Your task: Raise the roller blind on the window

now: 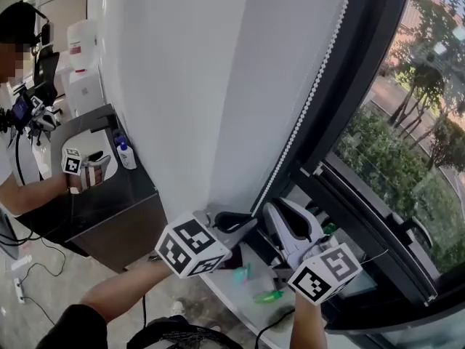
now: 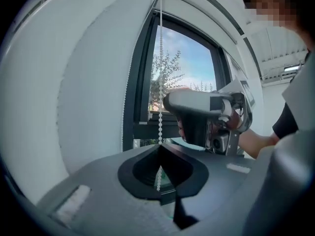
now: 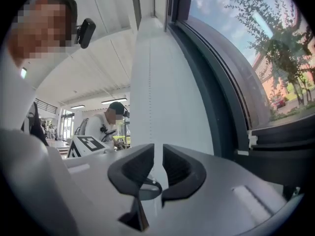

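The white roller blind (image 1: 182, 86) hangs over the left part of the window (image 1: 407, 137). Its bead chain (image 1: 305, 107) runs down along the blind's edge by the dark frame. My left gripper (image 1: 245, 217) is shut on the chain's lower end; in the left gripper view the chain (image 2: 160, 82) drops straight into the closed jaws (image 2: 159, 146). My right gripper (image 1: 276, 213) sits just right of it, pointing up at the blind. In the right gripper view its jaws (image 3: 158, 149) stand apart with a narrow gap. A thin beaded line (image 3: 149, 97) runs down toward the gap, with no pad pressing on it.
A person stands at the left by a dark counter (image 1: 109, 209) with a bottle (image 1: 125, 153) on it. Small green things (image 1: 269, 295) lie on the sill below my grippers. The dark window frame (image 1: 363, 217) is close on the right. Cables trail on the floor (image 1: 22, 267).
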`<state>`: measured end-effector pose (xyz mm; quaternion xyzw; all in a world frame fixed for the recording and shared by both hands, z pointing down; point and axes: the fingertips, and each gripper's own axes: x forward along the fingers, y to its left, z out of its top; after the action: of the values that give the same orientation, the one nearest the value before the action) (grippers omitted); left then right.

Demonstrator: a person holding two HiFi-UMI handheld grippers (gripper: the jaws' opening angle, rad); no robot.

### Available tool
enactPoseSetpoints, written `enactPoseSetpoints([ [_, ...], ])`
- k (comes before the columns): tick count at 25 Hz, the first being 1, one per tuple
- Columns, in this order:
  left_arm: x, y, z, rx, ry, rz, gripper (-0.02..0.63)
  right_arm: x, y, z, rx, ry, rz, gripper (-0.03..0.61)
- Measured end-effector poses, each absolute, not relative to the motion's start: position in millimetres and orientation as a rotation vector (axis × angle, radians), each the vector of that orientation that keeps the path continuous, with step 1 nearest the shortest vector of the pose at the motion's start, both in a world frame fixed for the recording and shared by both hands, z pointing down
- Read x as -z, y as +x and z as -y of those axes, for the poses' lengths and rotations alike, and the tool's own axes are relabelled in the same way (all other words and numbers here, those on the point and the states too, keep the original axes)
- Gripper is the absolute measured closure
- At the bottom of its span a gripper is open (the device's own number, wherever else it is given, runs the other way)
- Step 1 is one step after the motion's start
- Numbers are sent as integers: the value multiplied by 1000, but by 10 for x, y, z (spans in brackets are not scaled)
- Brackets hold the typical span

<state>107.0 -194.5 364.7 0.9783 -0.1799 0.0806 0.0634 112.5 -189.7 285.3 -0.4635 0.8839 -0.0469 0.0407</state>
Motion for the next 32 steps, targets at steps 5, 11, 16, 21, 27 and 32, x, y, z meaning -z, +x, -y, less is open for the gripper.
enactPoseSetpoints([
  [5,-3546,864,2003,-127,2931,787,598,-3179,1137,1862,113,-1682,-2613,549],
  [11,-3523,630,1989,-36,2868,1040,571,-3416,1082,1810,145,-1813,-2545,572],
  [16,-3542,593,1922,-57,2849,1122,601,-3499,998,1794,171,-1861,-2541,572],
  [21,-3563,608,1889,-76,2841,1142,612,-3549,945,1786,171,-1896,-2548,572],
  [27,-3580,625,1871,-80,2836,1142,612,-3576,947,1762,179,-1902,-2552,572],
  [32,-3584,629,1854,-86,2835,1136,612,-3566,945,1754,180,-1903,-2551,572],
])
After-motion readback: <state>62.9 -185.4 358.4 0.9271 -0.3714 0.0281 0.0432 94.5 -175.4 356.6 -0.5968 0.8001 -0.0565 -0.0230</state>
